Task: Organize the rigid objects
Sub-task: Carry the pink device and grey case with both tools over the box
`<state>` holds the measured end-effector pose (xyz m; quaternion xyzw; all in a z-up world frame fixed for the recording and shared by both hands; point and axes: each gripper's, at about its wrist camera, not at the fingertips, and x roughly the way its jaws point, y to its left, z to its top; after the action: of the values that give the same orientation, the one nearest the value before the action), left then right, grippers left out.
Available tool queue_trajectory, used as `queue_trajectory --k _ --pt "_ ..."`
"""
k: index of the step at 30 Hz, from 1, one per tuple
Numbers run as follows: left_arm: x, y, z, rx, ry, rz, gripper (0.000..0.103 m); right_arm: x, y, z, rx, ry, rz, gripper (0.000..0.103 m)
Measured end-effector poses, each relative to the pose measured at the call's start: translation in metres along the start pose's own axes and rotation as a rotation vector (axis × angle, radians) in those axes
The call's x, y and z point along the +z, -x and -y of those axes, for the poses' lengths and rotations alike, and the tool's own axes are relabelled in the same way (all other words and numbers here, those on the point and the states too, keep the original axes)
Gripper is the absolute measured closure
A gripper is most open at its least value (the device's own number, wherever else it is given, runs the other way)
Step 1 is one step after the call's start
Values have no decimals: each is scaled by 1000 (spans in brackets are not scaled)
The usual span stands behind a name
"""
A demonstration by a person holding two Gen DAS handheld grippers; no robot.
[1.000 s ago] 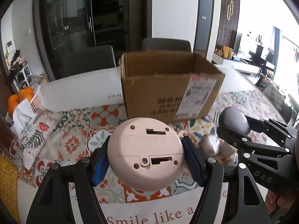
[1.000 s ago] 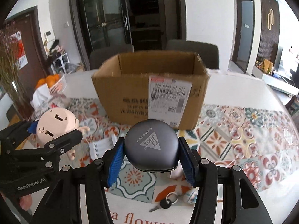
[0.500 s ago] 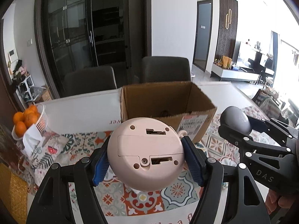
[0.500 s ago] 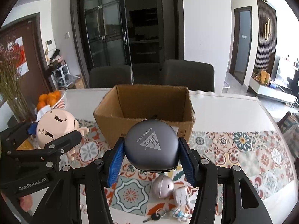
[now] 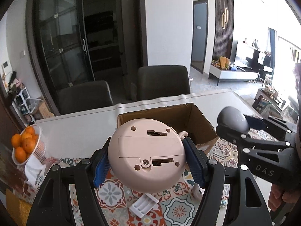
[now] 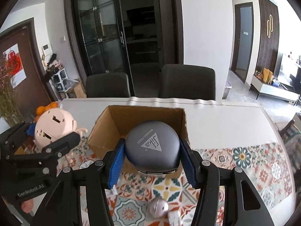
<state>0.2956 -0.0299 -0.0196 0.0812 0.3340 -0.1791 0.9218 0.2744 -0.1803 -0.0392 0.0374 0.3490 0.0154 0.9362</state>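
Gripping pink toy [image 5: 146, 156], left gripper [image 5: 146, 160] hung above patterned desk [image 5: 111, 192], near box. Right gripper [image 6: 152, 152] clamped grey case [image 6: 152, 148], just before box rim. Both grippers tilted downward, side by side. Left on desk: battery holder [image 5: 144, 205], silver ball [image 6: 157, 208]. Cardboard box [image 6: 146, 116] beyond, open; contents hidden. Judged: two items carried, neither dropped in yet. Oranges [image 5: 23, 143] far left.

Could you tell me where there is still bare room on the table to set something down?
The plain white tabletop behind and right of the box is bare. The patterned mat is free at right. Near the grippers it is crowded: battery holder, silver ball.
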Motion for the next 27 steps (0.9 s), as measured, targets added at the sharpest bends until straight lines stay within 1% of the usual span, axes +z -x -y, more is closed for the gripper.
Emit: queue_trajectory --k 4,9,11,15,17,22,27 --pt "15 -26 -5 -15 10 -58 32 18 -17 3 -11 16 -22 47" --pt "23 -59 -9 -37 30 -145 32 31 -47 8 -9 28 -92 47" --pt "22 -72 -11 -20 38 -172 32 33 -65 11 -7 22 -139 47" --pt "20 -95 -13 4 42 -218 32 29 -96 17 -6 2 -220 47" --pt "19 -106 -13 3 40 -241 32 25 -107 19 -8 1 -254 47" --pt "12 -123 -13 4 53 -292 32 17 -124 23 -2 -6 -303 47" --pt "6 -134 -13 2 67 -342 32 13 -131 25 2 3 -322 47"
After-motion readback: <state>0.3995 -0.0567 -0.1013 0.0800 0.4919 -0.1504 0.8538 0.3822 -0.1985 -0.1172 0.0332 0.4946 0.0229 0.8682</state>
